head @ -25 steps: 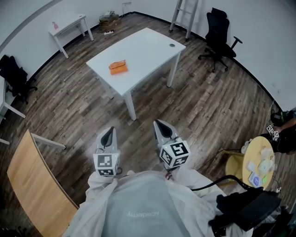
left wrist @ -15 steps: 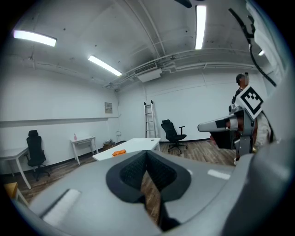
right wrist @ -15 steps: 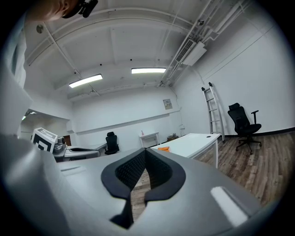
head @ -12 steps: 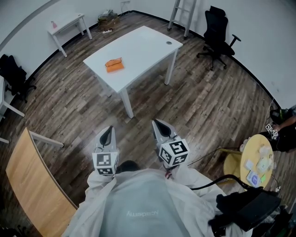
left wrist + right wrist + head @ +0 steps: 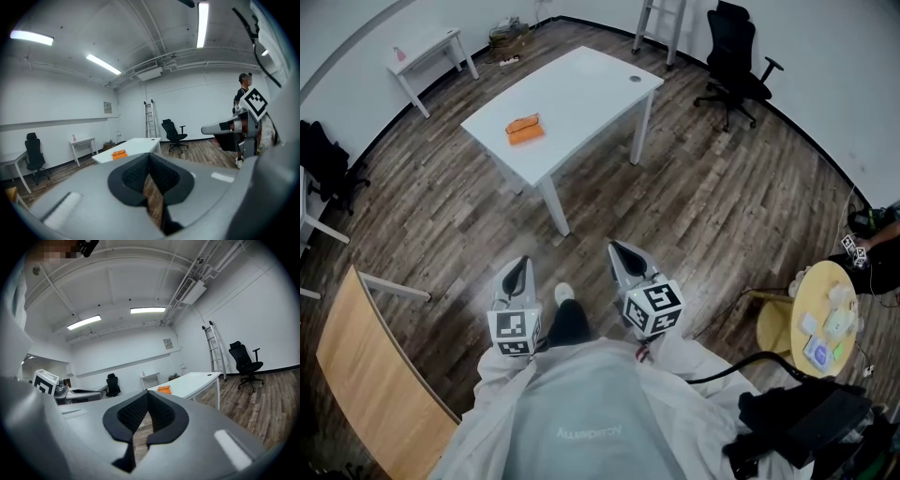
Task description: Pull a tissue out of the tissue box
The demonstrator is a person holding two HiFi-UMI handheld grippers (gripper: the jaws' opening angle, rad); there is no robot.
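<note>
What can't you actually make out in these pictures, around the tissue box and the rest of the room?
1. tissue box: too small and far away in the head view and both gripper views to tell whether a tissue sticks out.
2. Things on the round yellow table: head view, too small to name.
3. pink item on the side table: head view, too small to identify.

Floor (image 5: 722,206): dark wood planks
Walls (image 5: 830,56): white
Table (image 5: 581,89): white, far
Chair (image 5: 736,52): black, far right
Lights (image 5: 104,63): 3 ceiling strips
</note>
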